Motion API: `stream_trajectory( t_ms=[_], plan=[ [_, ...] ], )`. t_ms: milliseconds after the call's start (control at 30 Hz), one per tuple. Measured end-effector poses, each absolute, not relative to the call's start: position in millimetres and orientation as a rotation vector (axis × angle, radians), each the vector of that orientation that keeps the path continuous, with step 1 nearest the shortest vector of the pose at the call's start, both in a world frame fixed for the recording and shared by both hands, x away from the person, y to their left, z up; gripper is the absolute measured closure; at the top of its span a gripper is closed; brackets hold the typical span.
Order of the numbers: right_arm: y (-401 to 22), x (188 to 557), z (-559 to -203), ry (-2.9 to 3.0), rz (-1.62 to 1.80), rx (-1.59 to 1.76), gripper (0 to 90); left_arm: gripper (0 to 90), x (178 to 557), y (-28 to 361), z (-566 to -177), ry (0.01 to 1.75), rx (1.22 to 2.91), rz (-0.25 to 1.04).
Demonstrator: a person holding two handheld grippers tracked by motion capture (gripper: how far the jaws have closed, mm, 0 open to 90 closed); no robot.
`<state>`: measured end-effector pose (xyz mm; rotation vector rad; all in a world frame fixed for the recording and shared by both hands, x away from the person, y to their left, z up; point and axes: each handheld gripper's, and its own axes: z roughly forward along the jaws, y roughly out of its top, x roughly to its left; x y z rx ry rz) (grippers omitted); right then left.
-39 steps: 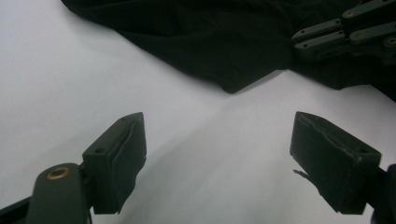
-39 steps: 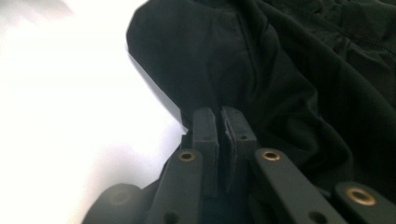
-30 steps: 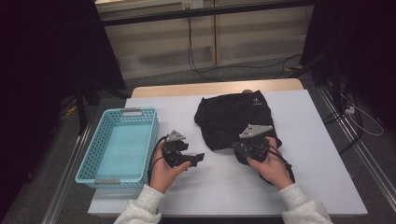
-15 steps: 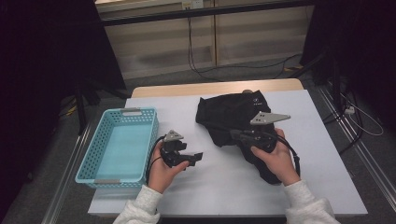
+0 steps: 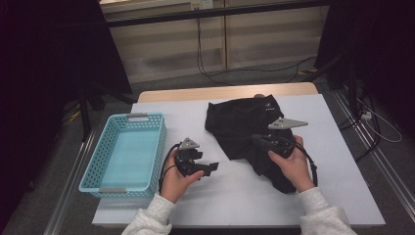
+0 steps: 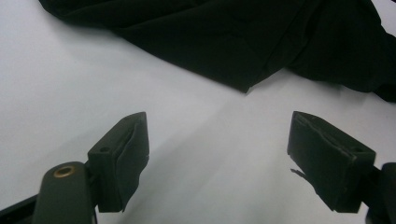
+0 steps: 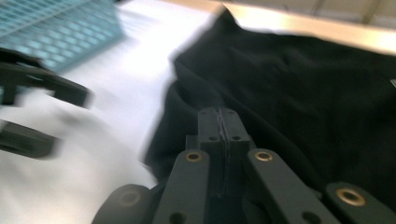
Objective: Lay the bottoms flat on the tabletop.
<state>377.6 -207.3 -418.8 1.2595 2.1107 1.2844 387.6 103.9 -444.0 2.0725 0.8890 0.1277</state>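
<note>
Black crumpled cloth garment (image 5: 247,125) | right gripper (image 7: 219,122) clenched, hold on fabric unclear | left gripper (image 6: 219,154) released, empty | risk: cloth slips free when lifted.

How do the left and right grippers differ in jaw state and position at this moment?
The left gripper has its jaws wide apart with nothing between them; the right gripper has its jaws pressed together. The left one hovers over the bare white table, short of the black garment; the right one sits over the garment itself. Both are black and hand-held.
</note>
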Motion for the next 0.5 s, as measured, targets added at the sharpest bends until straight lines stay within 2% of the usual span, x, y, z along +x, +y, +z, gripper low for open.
stream_trajectory(
  t_ms=[100,233,433,500],
  plan=[
    [-213.2,381.3,-435.8,2.141,1.188,1.303,85.9,22.1,387.3,100.3,-445.0,0.888,2.071,0.126],
    [-209.8,379.8,-443.9,2.165,1.088,1.283,74.0,20.4,387.0,99.6,-445.2,0.879,2.083,0.119],
    [-196.9,364.3,-421.4,2.168,1.112,1.113,47.2,19.9,387.0,102.3,-443.4,0.888,2.083,0.121],
    [-188.8,358.1,-414.3,2.197,1.15,1.045,45.7,19.3,386.9,102.6,-442.4,0.887,2.078,0.125]
  ],
)
